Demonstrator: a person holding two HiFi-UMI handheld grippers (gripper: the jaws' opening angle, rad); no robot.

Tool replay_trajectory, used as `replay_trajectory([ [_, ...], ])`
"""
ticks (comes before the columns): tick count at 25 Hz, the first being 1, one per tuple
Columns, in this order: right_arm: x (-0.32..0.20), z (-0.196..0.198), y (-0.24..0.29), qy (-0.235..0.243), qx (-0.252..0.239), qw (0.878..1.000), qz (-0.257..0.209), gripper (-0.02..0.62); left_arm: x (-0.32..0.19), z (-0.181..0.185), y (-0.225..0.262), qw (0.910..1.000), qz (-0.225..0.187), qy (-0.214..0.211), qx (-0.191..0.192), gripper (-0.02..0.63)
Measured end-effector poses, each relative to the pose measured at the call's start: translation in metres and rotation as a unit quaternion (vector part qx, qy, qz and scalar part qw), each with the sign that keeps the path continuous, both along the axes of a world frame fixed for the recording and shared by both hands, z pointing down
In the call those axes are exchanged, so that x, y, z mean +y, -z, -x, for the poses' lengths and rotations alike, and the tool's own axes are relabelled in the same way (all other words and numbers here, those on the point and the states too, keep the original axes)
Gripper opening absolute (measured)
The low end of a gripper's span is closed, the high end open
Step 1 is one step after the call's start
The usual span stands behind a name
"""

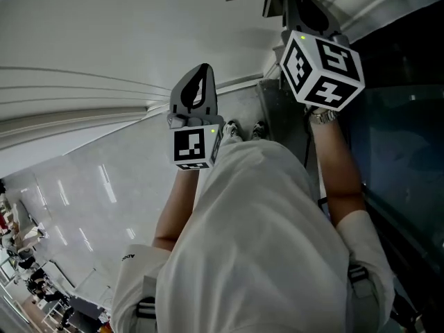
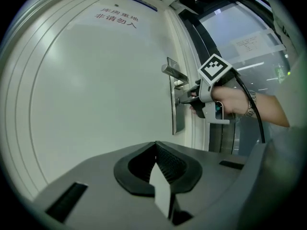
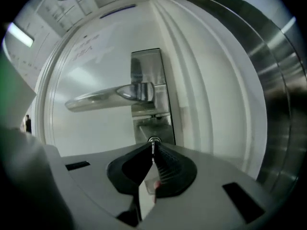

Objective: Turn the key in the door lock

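- While the thin silver metal key sits edge-on in the round steel lock cylinder, low on the long brushed-steel lock plate, the grey right gripper pinches it with jaws drawn narrow.
- Judging by this hold, the turning step is in hand. How far the key has gone round cannot be read.
- Next, the wrist likely needs to roll about the key's own line, keeping the grip firm and straight so the blade neither slips nor bends.
- Just above the cylinder, the silver lever handle juts level across the white door.
- Well apart from the lock, the grey left gripper hangs with jaws together on nothing.
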State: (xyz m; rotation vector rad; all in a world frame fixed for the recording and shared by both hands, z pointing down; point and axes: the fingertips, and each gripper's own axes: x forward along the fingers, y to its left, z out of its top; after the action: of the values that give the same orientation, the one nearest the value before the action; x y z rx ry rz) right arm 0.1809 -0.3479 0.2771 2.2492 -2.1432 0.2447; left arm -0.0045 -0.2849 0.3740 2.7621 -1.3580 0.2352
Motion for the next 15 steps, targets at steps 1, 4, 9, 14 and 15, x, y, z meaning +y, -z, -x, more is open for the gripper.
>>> replay_trajectory([
  [1, 0.0, -0.001, -0.001, 0.001, -0.034, 0.999, -0.002, 0.011, 0.002, -0.001, -0.001, 1.0, 0.0, -0.002, -0.002, 0.009],
  [4, 0.0, -0.004, -0.004, 0.004, -0.118, 0.993, -0.007, 0.011, 0.005, -0.005, -0.002, 0.9999, 0.0, -0.005, -0.011, 0.009],
  [9, -0.001, -0.006, -0.007, 0.017, -0.253, 0.967, -0.015, 0.011, 0.009, -0.006, -0.002, 0.9997, -0.005, 0.002, -0.023, 0.009],
  [14, 0.003, -0.008, -0.004, 0.001, -0.385, 0.922, -0.038, 0.011, 0.017, -0.001, -0.004, 0.9996, 0.0, 0.018, -0.024, 0.009],
  [15, 0.004, -0.009, -0.003, -0.003, -0.412, 0.91, -0.043, 0.011, 0.02, -0.002, -0.003, 0.9995, 0.002, 0.018, -0.026, 0.009],
])
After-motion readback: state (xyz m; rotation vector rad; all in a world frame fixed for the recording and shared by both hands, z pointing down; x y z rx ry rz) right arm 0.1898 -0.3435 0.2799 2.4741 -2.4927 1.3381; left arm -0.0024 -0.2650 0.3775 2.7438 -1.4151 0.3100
